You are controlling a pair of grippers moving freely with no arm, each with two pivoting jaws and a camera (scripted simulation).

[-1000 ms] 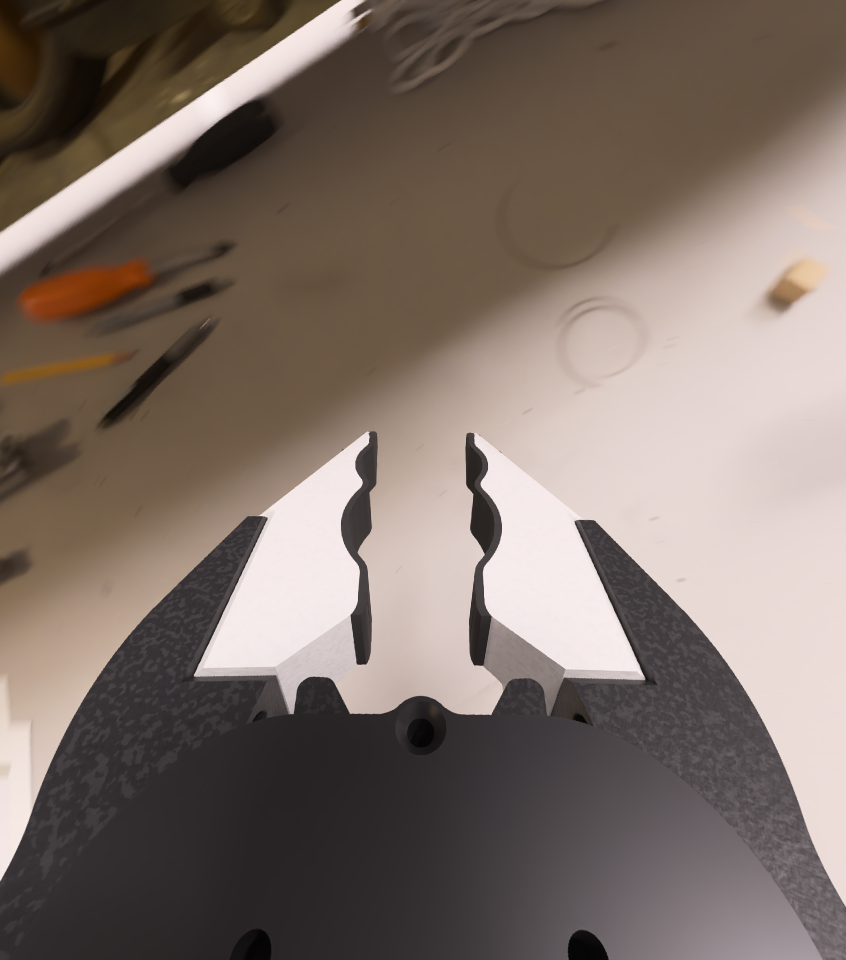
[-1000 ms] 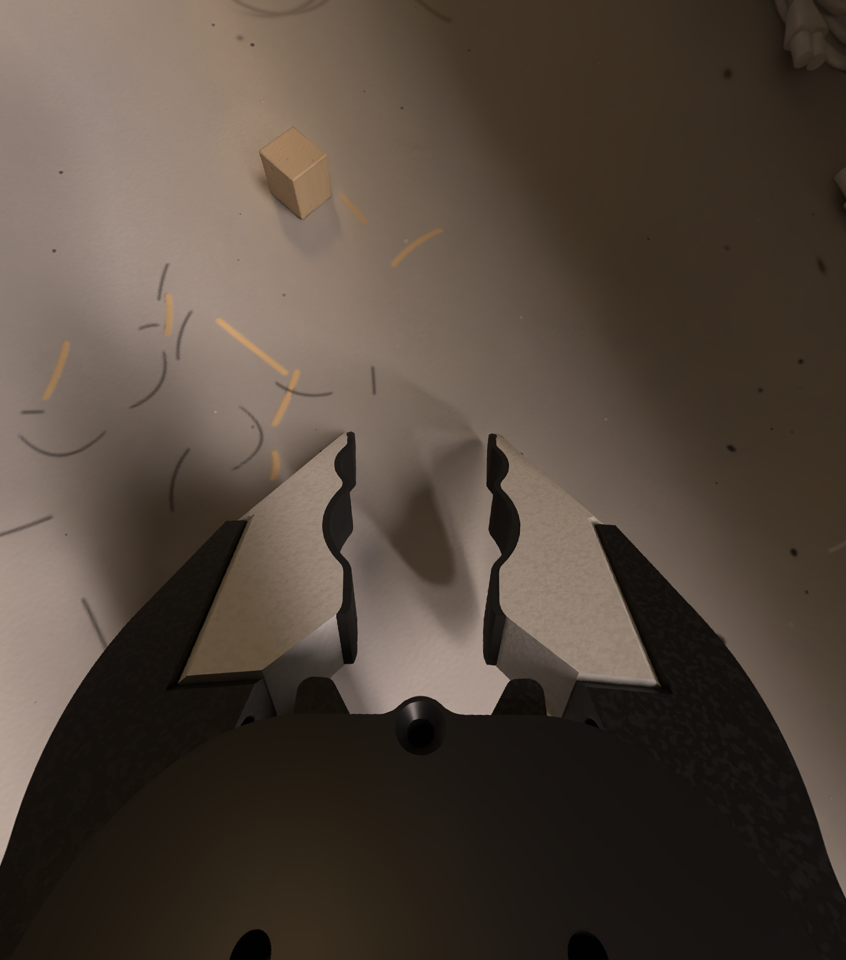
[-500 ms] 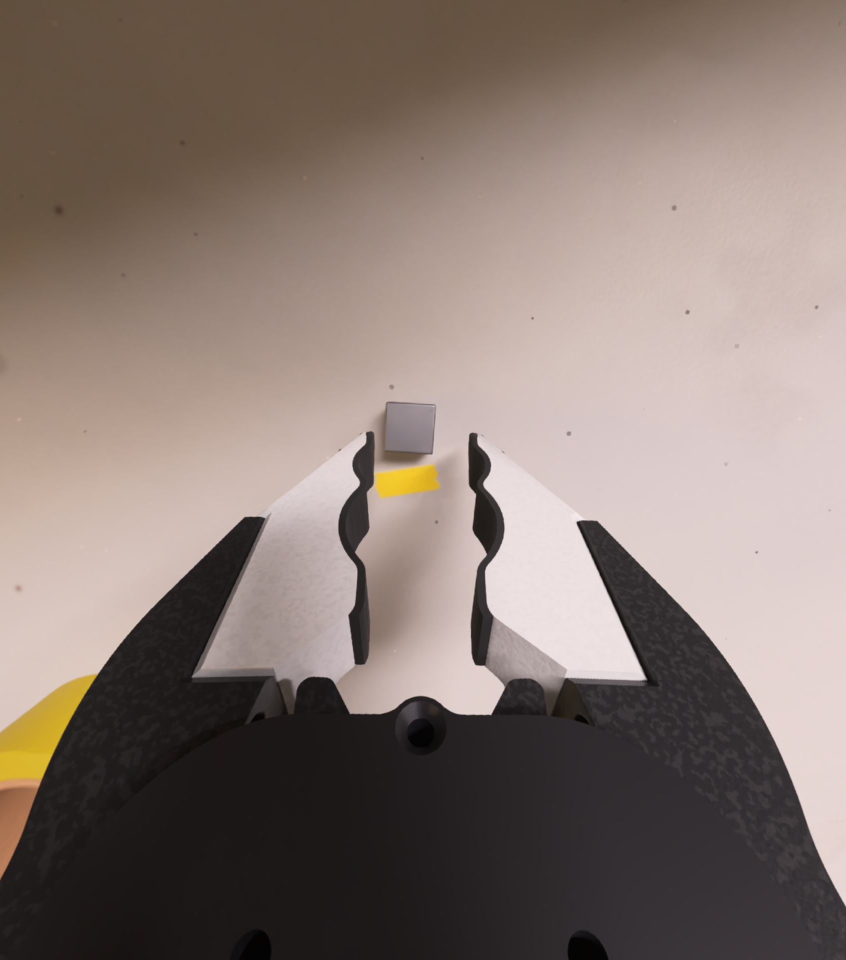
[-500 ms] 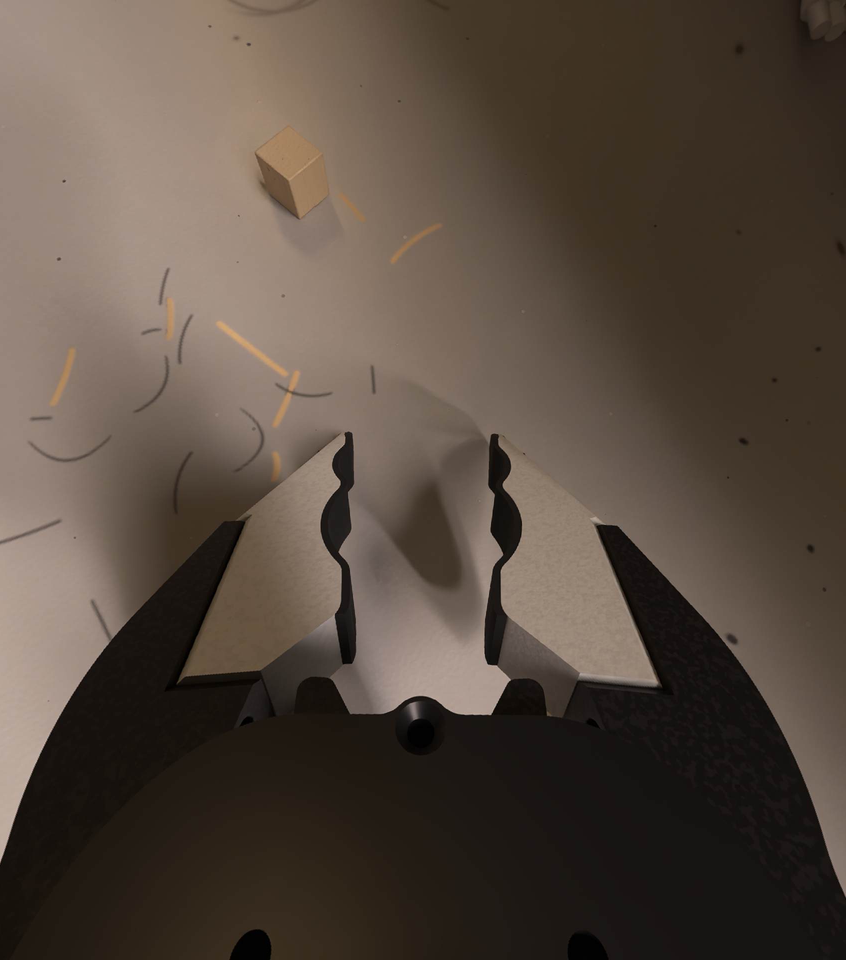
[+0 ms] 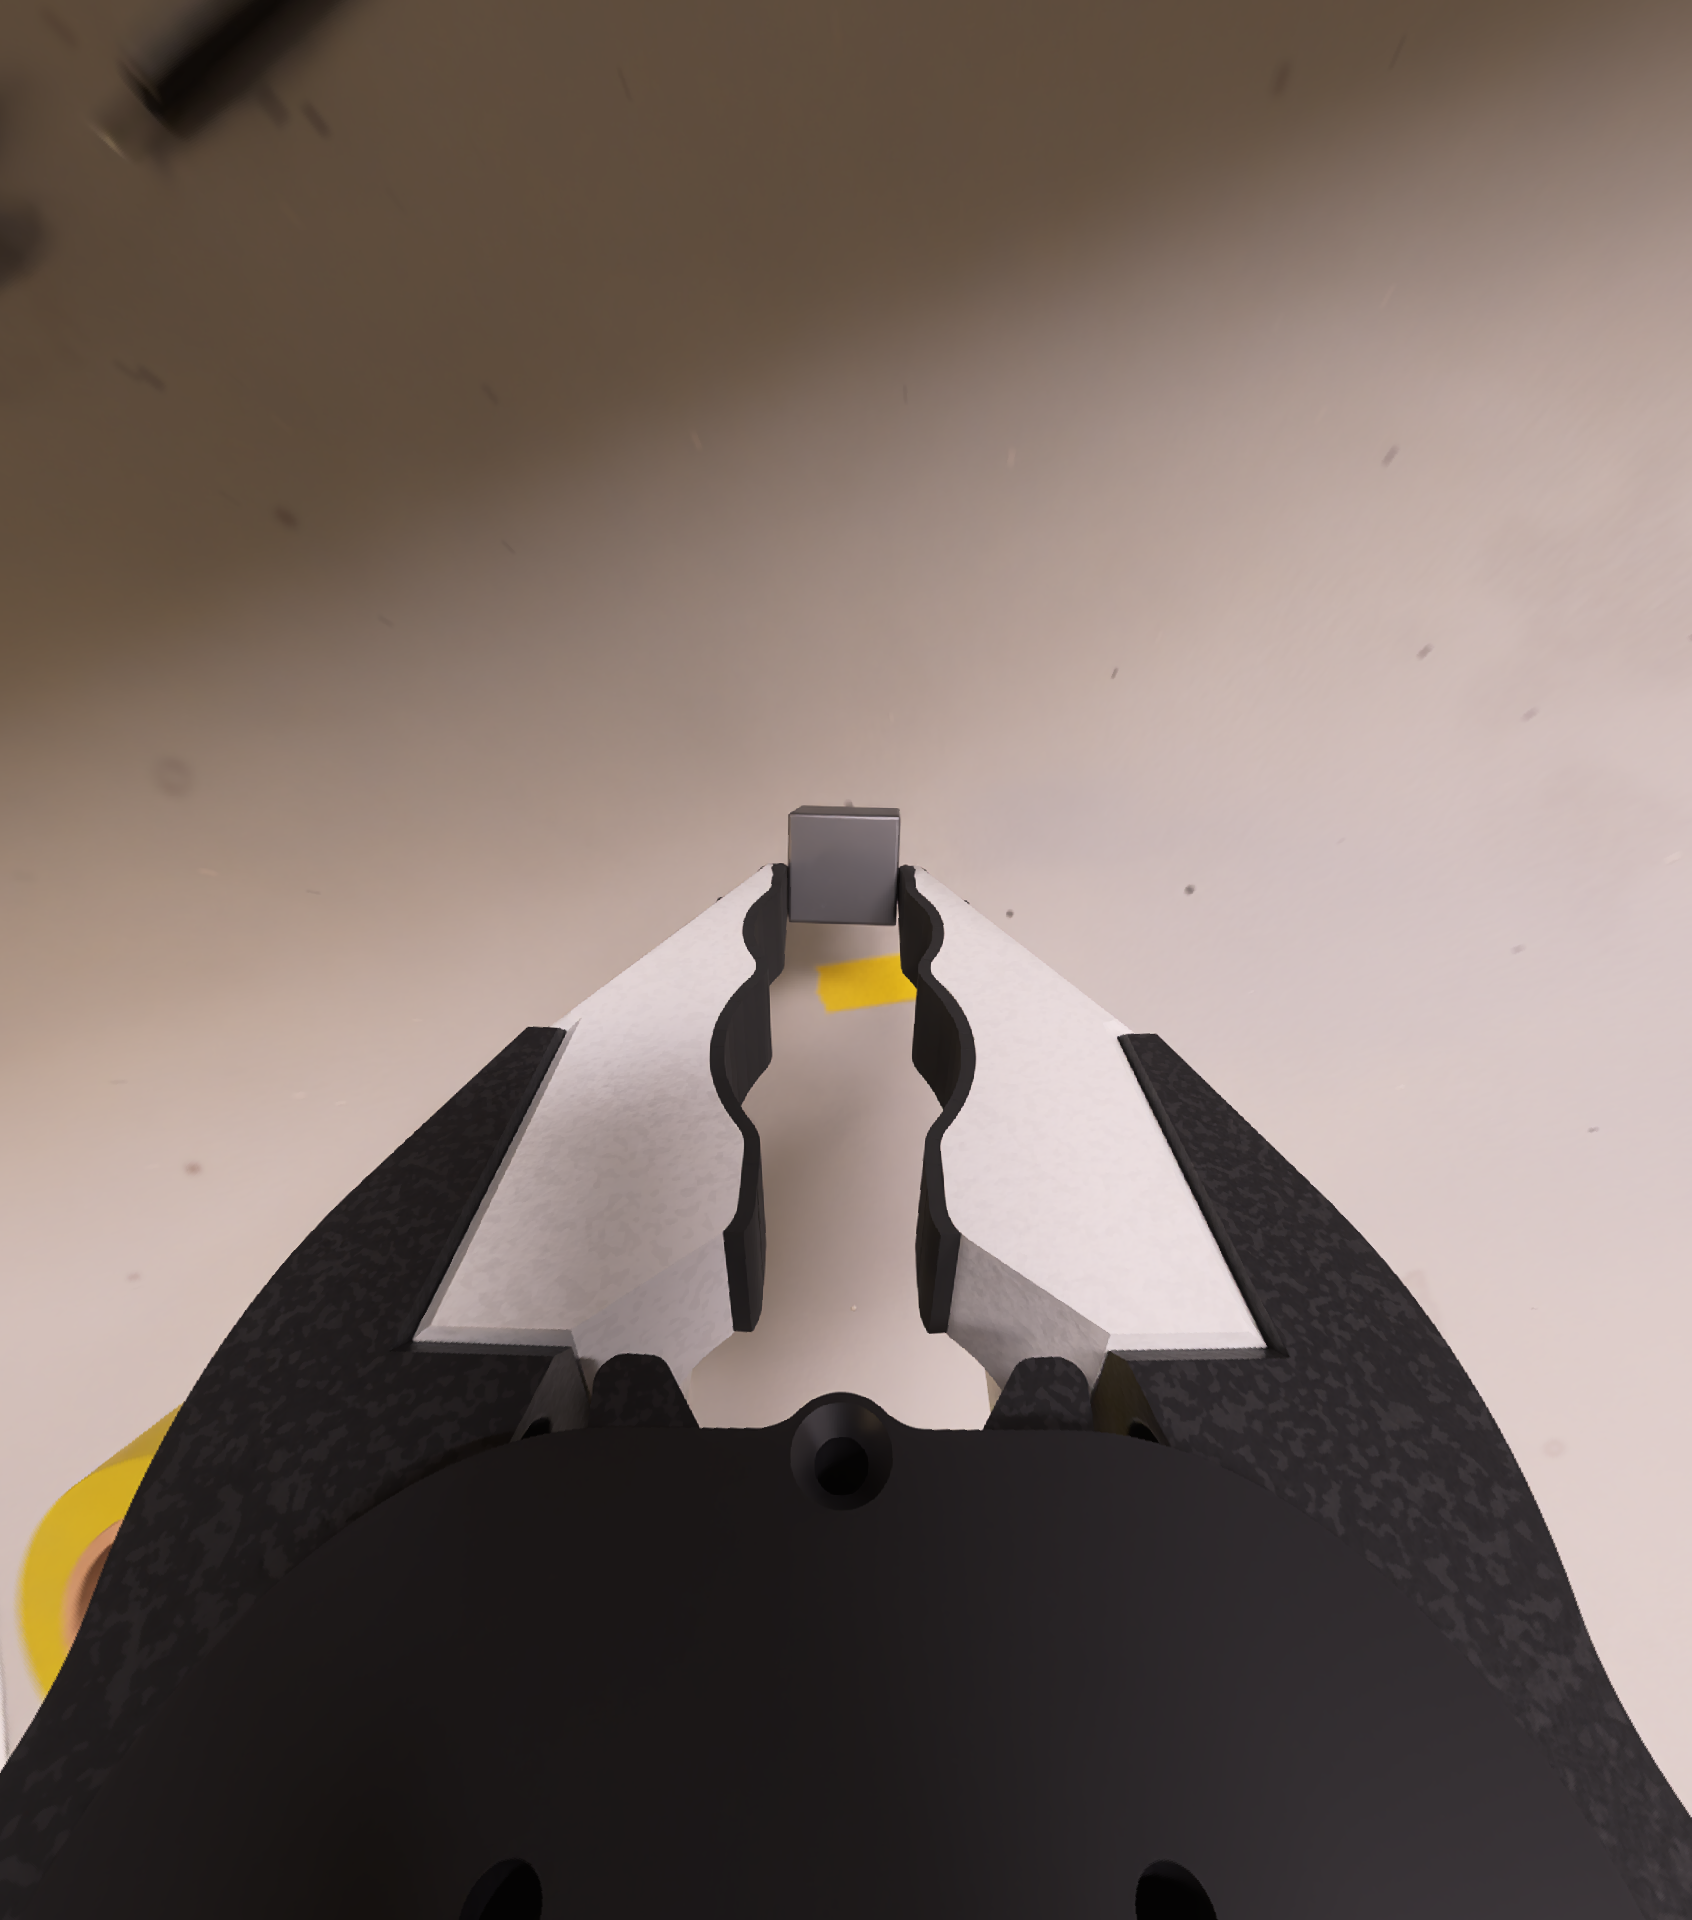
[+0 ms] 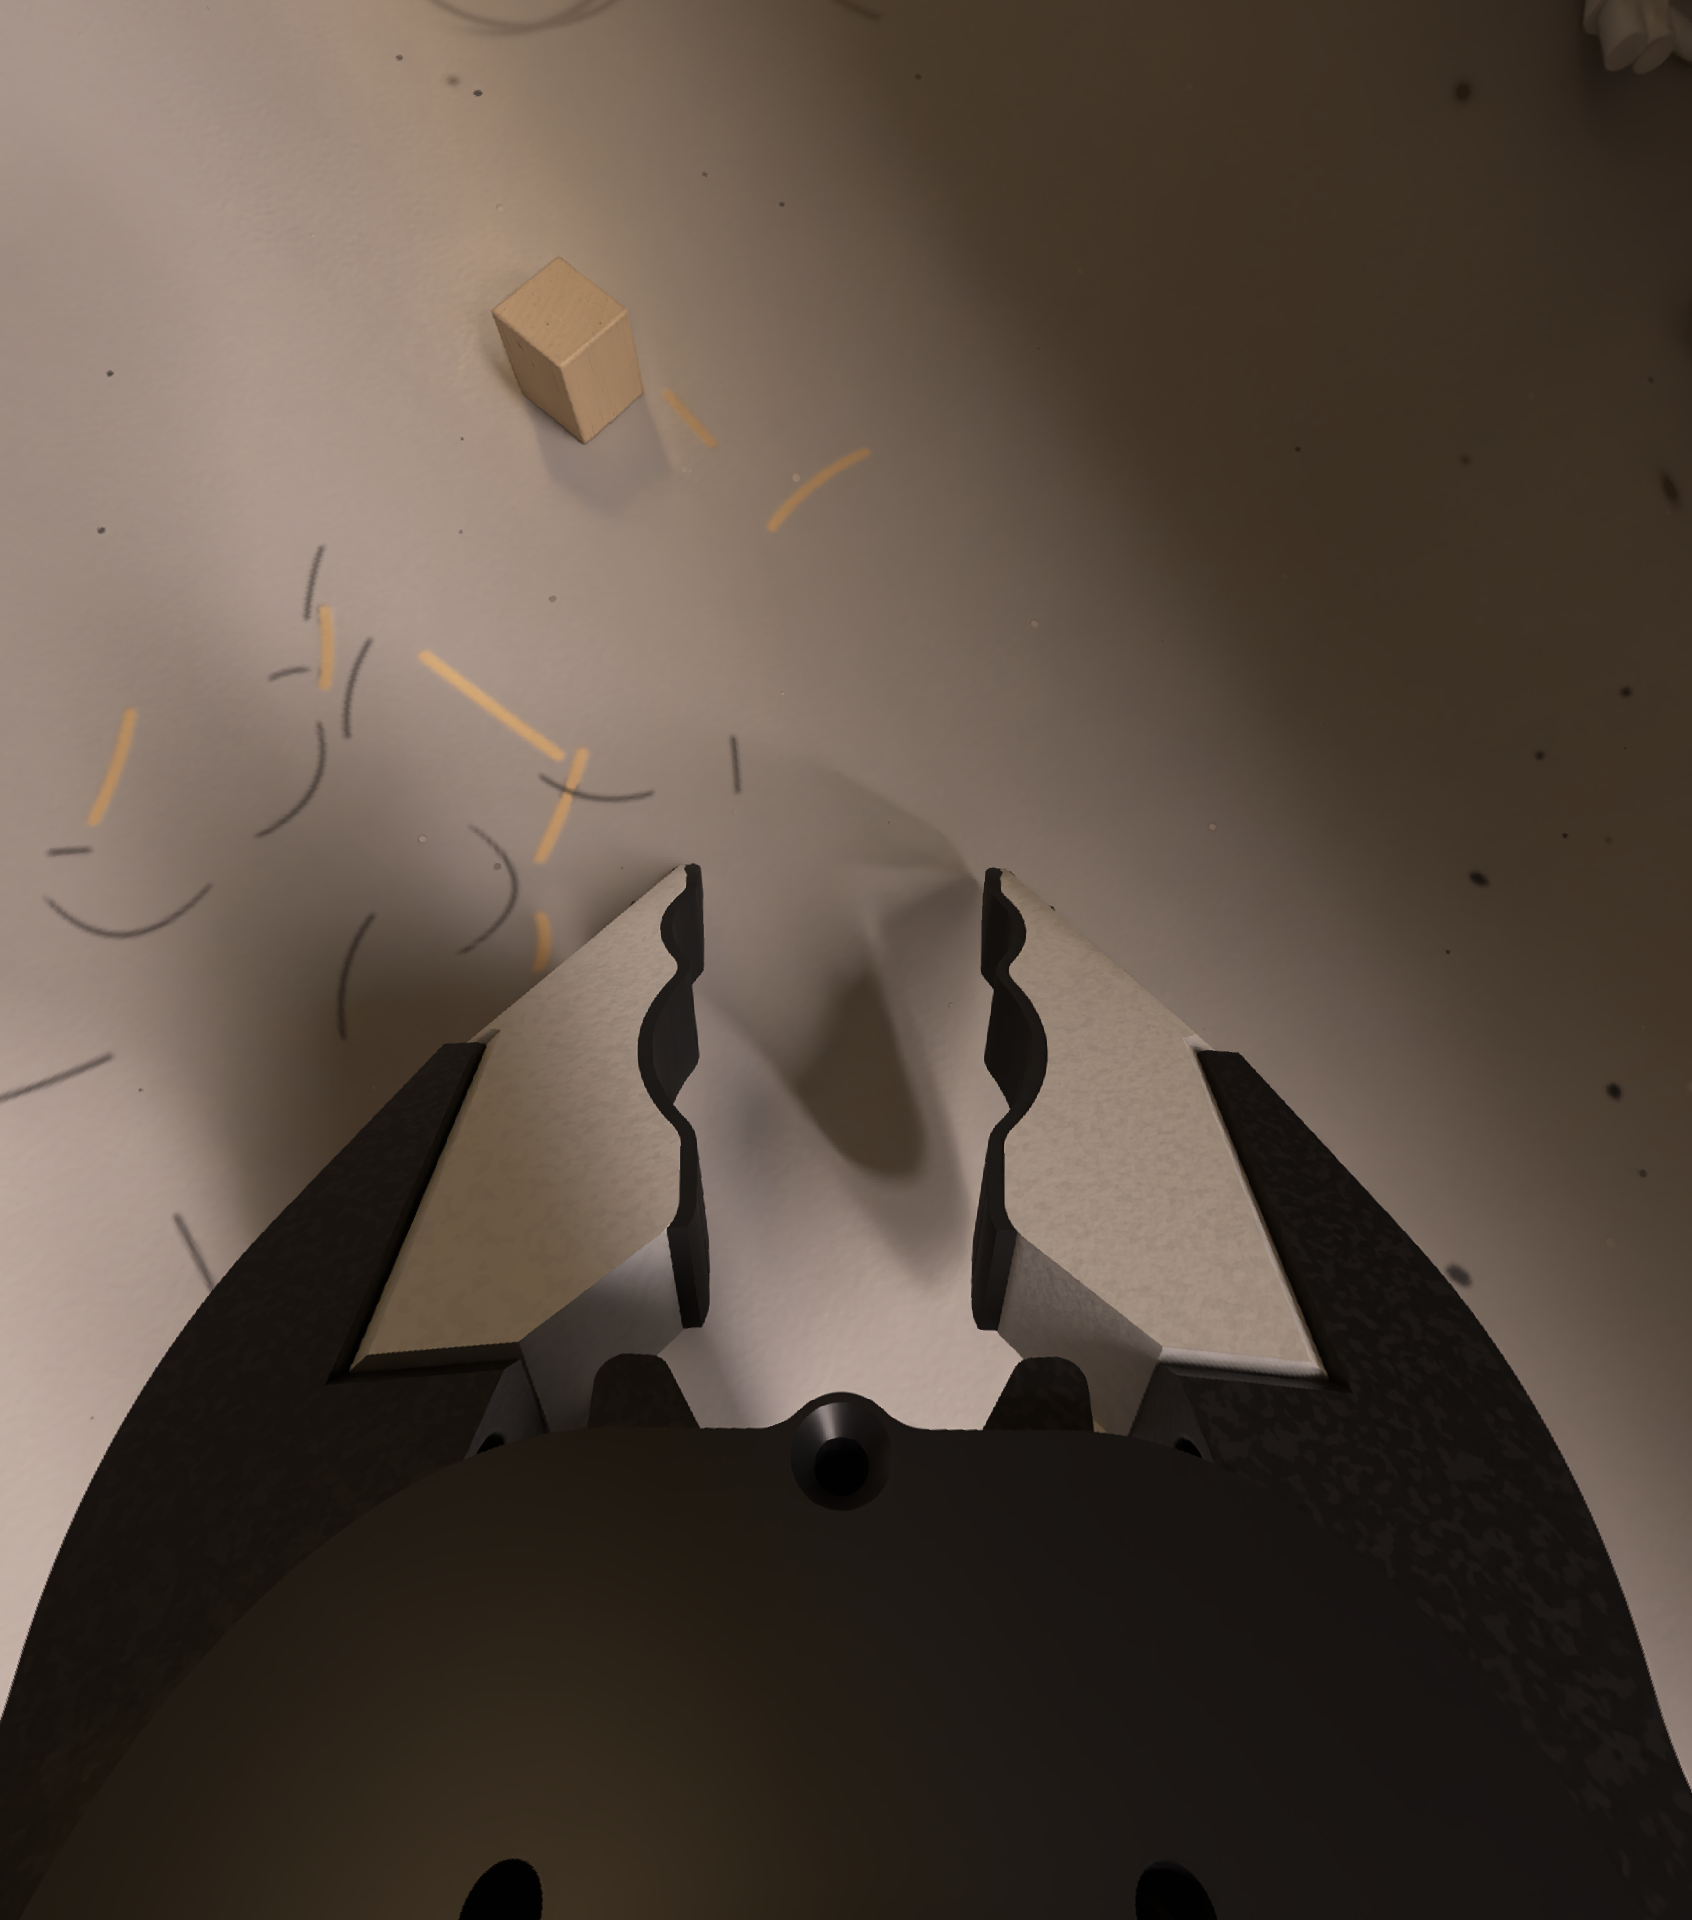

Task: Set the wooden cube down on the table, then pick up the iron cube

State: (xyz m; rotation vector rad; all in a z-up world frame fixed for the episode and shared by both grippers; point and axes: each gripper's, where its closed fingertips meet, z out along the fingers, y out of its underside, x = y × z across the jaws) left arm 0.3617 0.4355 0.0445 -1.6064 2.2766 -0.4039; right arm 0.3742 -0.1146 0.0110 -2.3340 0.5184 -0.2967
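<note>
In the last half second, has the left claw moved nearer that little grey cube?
Yes. The left claw moved forward over the yellow tape strip; the iron cube now sits between its tips.

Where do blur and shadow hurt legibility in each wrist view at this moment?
Left wrist view: iron cube at the left gripper tips is sharp; the table top-left is motion-smeared and brown-shaded. Right wrist view: everything crisp; wooden cube casts a soft shadow; the open right gripper throws dark shadow beneath itself and the right side is dim.
</note>
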